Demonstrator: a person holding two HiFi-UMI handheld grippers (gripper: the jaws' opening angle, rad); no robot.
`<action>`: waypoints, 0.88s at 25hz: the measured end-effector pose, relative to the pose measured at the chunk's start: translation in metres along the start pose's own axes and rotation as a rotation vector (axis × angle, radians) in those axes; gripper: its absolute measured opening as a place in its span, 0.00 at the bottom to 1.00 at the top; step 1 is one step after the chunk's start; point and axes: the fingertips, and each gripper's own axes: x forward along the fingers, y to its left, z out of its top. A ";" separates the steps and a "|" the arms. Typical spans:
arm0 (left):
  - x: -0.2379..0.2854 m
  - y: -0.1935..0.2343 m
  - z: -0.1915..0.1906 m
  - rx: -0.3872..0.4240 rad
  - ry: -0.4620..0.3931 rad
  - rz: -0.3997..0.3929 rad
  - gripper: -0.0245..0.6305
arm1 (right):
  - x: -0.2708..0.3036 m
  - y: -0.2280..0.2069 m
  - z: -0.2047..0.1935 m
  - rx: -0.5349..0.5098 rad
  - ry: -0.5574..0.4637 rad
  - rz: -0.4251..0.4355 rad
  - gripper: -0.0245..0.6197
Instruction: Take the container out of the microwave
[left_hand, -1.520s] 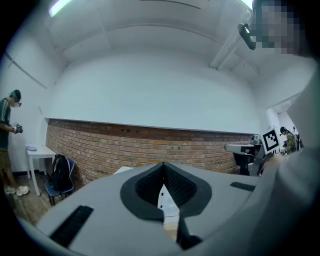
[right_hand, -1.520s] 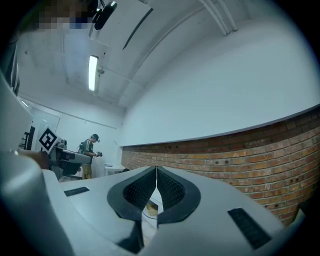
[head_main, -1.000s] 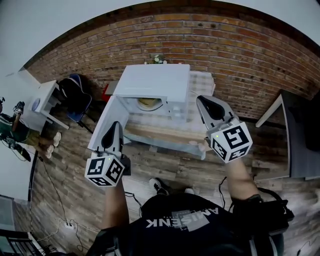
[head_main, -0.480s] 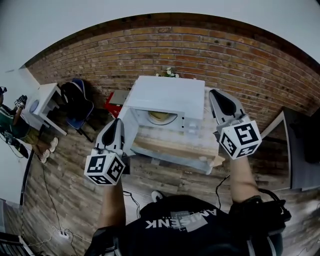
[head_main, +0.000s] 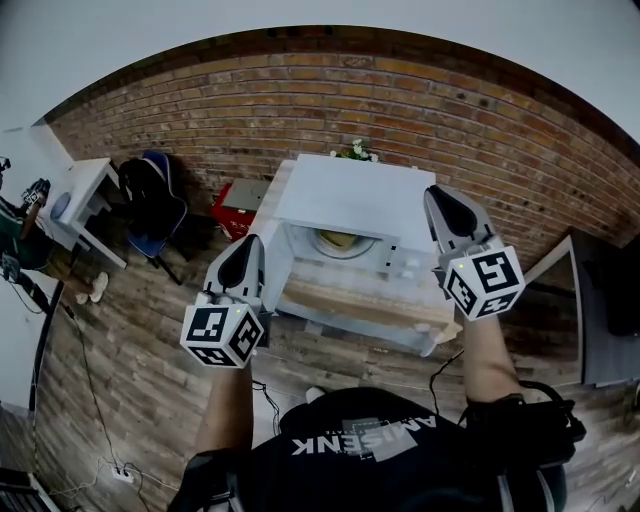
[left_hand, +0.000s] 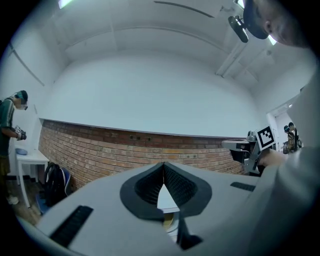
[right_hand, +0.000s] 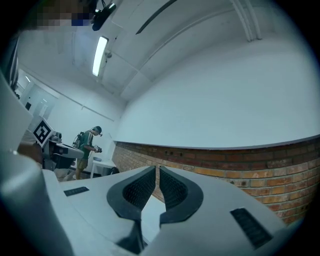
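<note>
The left tool (head_main: 250, 246) has its jaws closed tip to tip with nothing between them. The right tool (head_main: 441, 194) is likewise shut and empty, only a thin slit showing between its pads. Both point level toward the brick wall, one on each side of the open microwave (head_main: 345, 192), which sits on the wooden bench (head_main: 372, 306).

The container (head_main: 340, 238), a pale, round, shallow dish, is still inside the cavity, toward the back. In the head view it lies at about 3 o'clock from the left tool's tip and about 8 o'clock from the right tool's tip. The left looks slightly nearer, though neither is at the opening yet. Being round, it offers no long axis to line up with. The reach will likely go straight in through the front opening, with the jaws parted first.
</note>
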 end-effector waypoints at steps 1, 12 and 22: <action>0.002 0.005 0.000 0.002 -0.003 -0.009 0.06 | 0.006 0.004 0.000 -0.003 0.005 -0.002 0.10; 0.012 0.049 -0.036 -0.051 0.039 -0.058 0.06 | 0.058 0.067 -0.032 -0.013 0.093 0.029 0.11; 0.014 0.068 -0.072 -0.031 0.098 -0.020 0.06 | 0.086 0.108 -0.089 -0.042 0.134 0.152 0.31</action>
